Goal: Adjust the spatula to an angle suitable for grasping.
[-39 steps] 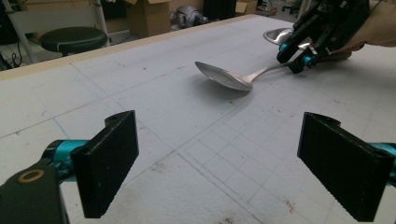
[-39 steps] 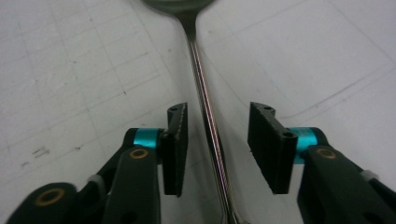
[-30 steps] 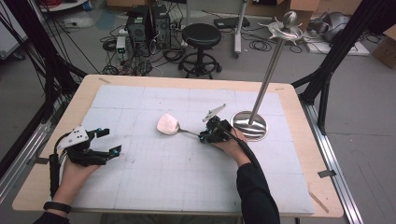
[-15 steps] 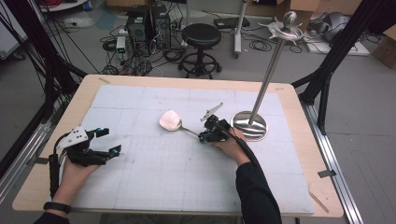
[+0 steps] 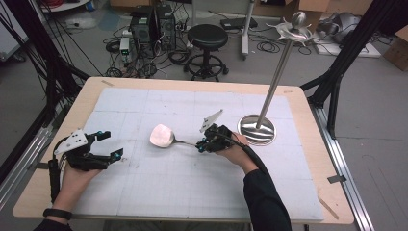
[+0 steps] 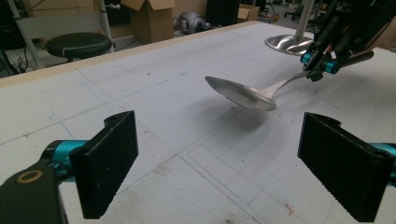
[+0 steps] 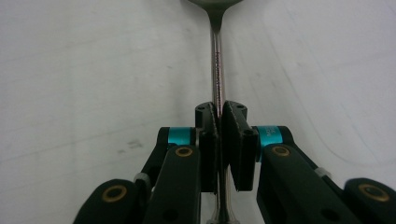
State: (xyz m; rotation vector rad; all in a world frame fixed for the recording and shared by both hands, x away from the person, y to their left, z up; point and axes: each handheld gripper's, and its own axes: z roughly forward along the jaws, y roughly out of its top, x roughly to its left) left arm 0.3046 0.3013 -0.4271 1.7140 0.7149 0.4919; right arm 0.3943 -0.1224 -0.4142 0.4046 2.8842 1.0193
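A metal spoon [image 5: 161,135] with a wide shiny bowl hangs a little above the white mat [image 5: 159,187], its bowl pointing left. My right gripper [image 5: 201,144] is shut on the spoon's thin handle [image 7: 217,60], and the pads pinch it from both sides. From the left gripper view the spoon [image 6: 243,95] casts a shadow on the mat below it, with the right gripper [image 6: 320,70] behind. My left gripper [image 5: 111,144] rests near the table's left edge, open, with nothing between its fingers [image 6: 109,163].
A tall metal stand with a round base [image 5: 257,129] rises at the right of the mat, just behind the right hand. The wooden table edge [image 5: 57,125] frames the mat. Beyond the table are a stool [image 5: 207,36] and cables on the floor.
The right gripper has shifted a little to the left with the spoon in it. The left gripper has stayed where it was.
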